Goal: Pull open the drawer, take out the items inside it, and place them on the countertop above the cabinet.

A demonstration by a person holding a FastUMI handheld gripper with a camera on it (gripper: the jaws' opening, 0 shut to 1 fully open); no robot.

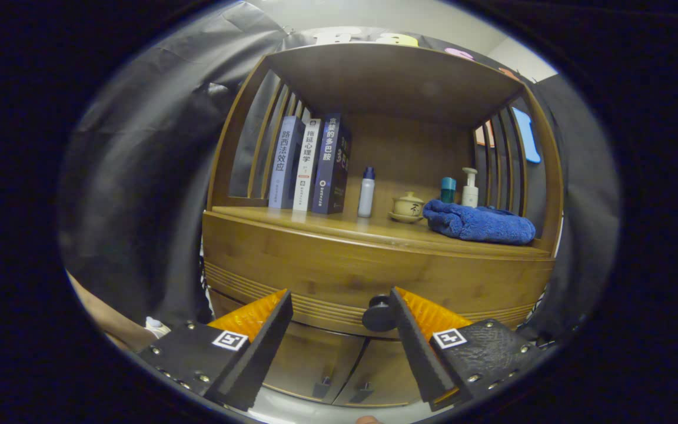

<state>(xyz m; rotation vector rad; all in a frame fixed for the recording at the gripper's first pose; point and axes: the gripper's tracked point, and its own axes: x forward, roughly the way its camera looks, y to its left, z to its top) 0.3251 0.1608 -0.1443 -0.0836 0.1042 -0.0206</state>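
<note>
A wooden cabinet stands right in front of me, its drawer front (339, 277) shut flush under the countertop (374, 232). A dark round drawer knob (379, 315) pokes out just inside the right fingertip. My gripper (342, 297) is open, fingers spread wide in front of the drawer with nothing pressed between them. The drawer's contents are hidden.
On the countertop stand three books (309, 165), a small white bottle (366, 193), a lidded teacup on a saucer (408, 207), a teal cup (448, 189), a pump bottle (469, 187) and a blue towel (480, 224). A shelf roof covers them. Two lower doors (339, 368) sit beneath the drawer.
</note>
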